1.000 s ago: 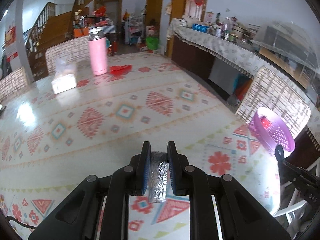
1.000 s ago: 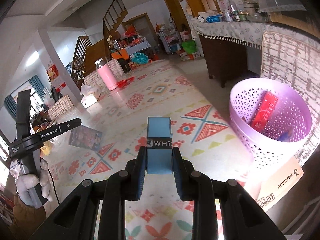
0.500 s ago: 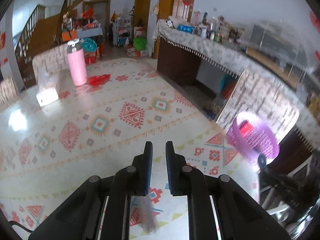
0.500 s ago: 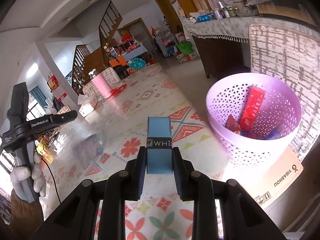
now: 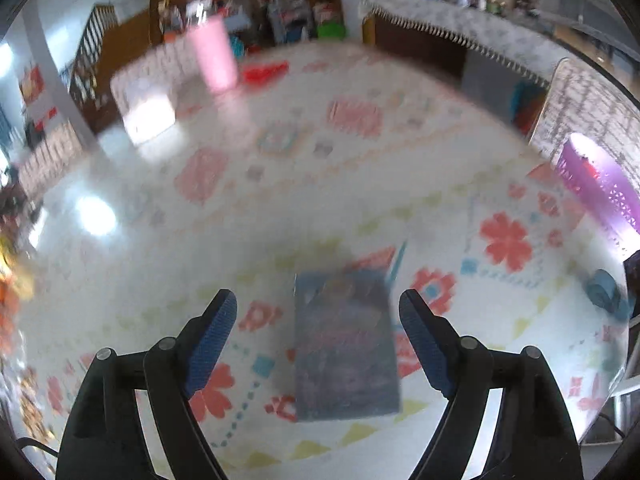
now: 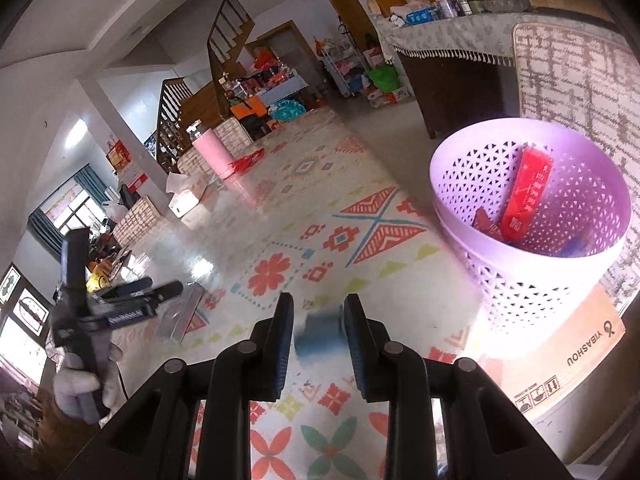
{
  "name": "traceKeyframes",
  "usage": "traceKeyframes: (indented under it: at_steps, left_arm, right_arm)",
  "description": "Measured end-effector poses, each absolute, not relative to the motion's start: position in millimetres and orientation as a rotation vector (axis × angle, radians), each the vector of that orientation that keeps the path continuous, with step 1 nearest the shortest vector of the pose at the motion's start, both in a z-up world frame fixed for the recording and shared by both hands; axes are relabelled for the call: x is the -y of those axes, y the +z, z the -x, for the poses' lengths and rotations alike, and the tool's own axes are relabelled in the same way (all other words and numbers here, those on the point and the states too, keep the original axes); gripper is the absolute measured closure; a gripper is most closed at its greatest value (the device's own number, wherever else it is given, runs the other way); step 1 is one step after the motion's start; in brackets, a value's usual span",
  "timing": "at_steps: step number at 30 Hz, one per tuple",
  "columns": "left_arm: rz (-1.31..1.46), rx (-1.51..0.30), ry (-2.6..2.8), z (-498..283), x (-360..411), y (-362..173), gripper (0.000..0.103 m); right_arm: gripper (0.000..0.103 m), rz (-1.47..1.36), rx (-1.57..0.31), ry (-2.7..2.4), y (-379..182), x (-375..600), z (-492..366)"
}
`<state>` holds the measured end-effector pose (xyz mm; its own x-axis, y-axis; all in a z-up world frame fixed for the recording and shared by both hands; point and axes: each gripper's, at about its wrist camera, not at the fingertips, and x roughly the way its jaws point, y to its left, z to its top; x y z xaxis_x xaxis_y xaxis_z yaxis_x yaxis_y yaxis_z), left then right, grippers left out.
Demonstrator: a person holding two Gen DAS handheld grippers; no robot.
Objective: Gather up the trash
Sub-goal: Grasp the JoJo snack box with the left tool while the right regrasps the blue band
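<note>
My left gripper (image 5: 316,300) hovers over the patterned tablecloth with its jaws opening wide. A flat silvery foil packet (image 5: 344,340) lies on the cloth below and between its fingers, untouched. The right wrist view shows that same packet (image 6: 182,314) beside the left gripper (image 6: 160,290), held by a gloved hand (image 6: 80,392). Between the fingers of my right gripper (image 6: 318,300) sits a blue box (image 6: 320,334). It is blurred and low in the gap, and looks loose. The purple mesh basket (image 6: 520,300) stands to the right, with a red packet (image 6: 528,196) inside.
A pink bottle (image 6: 210,152), a tissue box (image 6: 186,200) and a red wrapper (image 6: 246,162) sit at the table's far end. The basket (image 5: 600,184) stands on a cardboard box (image 6: 560,356) off the table's right edge, beside a chair back (image 6: 580,80).
The left gripper sank and opened, letting go of the foil packet, which now lies on the cloth. In the right gripper the blue box slid down from well above the fingertips.
</note>
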<state>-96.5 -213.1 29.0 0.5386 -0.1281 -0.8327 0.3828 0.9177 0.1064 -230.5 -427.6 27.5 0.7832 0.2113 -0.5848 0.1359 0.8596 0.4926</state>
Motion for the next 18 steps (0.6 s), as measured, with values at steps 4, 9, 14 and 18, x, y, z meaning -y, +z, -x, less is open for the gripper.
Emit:
traceKeyframes:
  at_steps: [4,9,14,18]
  left_arm:
    - [-0.268,-0.991,-0.342,99.5,212.6,18.5,0.020]
    - [-0.269,-0.995,-0.388,107.9,224.2,15.2,0.020]
    - [-0.214,-1.004,-0.407,107.9,224.4,20.5,0.049]
    - [-0.220,-0.984,-0.422,113.2,227.5,27.8,0.050]
  right_arm:
    - [0.073,-0.532,-0.683,0.047,26.8,424.6,229.3]
    - [0.049,-0.498,-0.714,0.024,16.7,419.4,222.6]
    - [0.026,-0.422,-0.746,-0.014,6.6,413.1,220.5]
    - [0.030,-0.347,-0.763,-0.034,3.5,404.2,218.4]
